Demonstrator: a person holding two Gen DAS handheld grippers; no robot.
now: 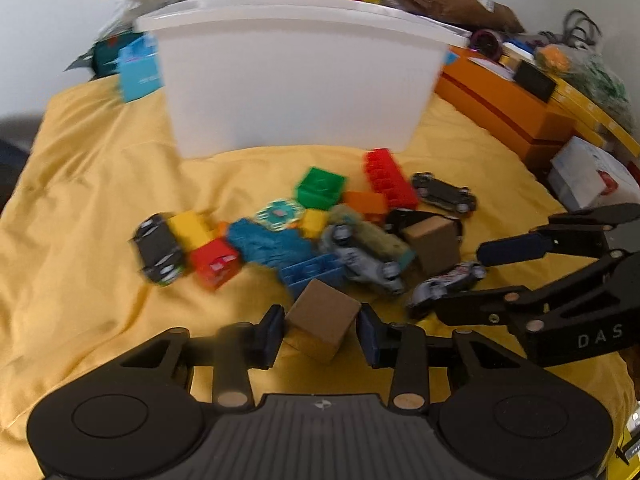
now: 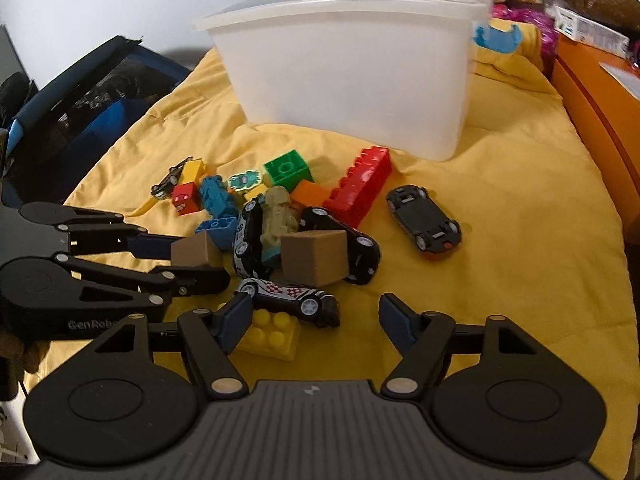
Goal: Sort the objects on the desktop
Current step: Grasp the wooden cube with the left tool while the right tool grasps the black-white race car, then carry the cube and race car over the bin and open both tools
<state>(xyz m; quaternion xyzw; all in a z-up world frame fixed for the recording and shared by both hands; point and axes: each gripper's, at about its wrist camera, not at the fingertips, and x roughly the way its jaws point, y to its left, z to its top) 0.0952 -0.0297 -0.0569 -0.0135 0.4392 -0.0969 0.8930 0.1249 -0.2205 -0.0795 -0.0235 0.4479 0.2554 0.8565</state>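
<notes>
Nearest the left tongs (image 1: 320,330) sits a brown cardboard cube (image 1: 322,324), tipped on 1 edge on the yellow quilt (image 1: 100,184). Its 2 blue pads flank the cube's sides very closely; with the blur I would guess they are just touching rather than squeezing. That cube lies at the near edge of the toy heap, so it is the easy first pick.

Over on the right, the right tongs (image 2: 316,322) hang wide open and hold nothing. A checkered toy car (image 2: 286,300) lies between the jaws, resting partly on a yellow brick (image 2: 270,336) by the left pad.

Both tools slope downward at the pile, side by side. Behind the heap stands the white bin (image 2: 348,76), apparently where sorted pieces go. A second brown cube (image 2: 314,256) leans among black cars, mid-pile.
</notes>
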